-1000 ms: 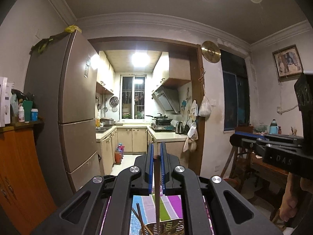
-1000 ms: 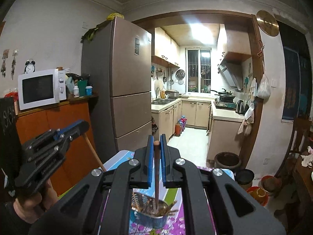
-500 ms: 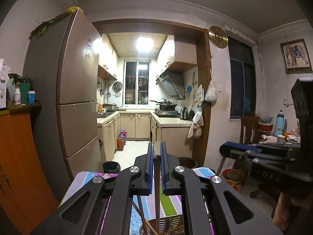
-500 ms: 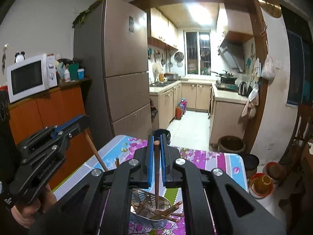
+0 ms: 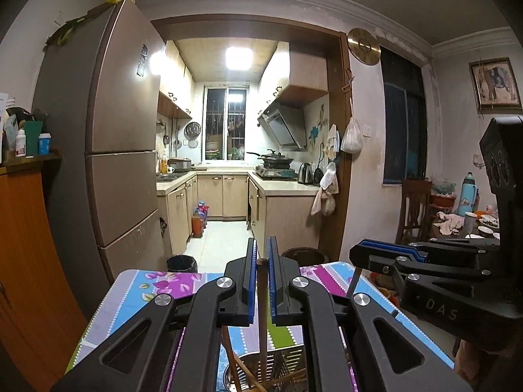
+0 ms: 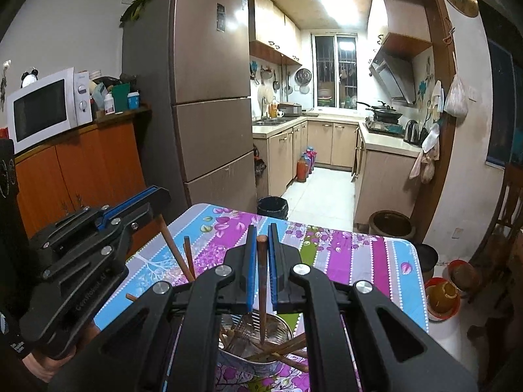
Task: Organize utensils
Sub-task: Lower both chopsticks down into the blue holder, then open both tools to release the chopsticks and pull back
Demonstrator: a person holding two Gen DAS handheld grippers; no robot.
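**Both tongs closed on chopsticks above the utensil holder**

Surface and room: a tabletop under a striped, flower-printed cloth in purple, blue and green carries a metal utensil holder at its near edge. Beyond the tabletop's far edge a black bin stands on the floor at the foot of a tall brown refrigerator. To the left of the refrigerator an orange cabinet carries a white microwave. Past the refrigerator a doorway opens on a lit kitchen with pale cabinets and a barred window.

Left tongs: the blue-lined jaws are nearly closed, pinching the upper end of a brown chopstick. That chopstick hangs down toward the holder; in the right wrist view it slants into the holder from the left. Whether its tip touches the bottom cannot be told.

Right tongs: the jaws are likewise narrowed to a slim gap, gripping a second chopstick that stands upright, its lower end inside the holder.

Holder contents: several loose chopsticks lie crossed in the holder, some leaning over its rim, beside a slotted metal insert.
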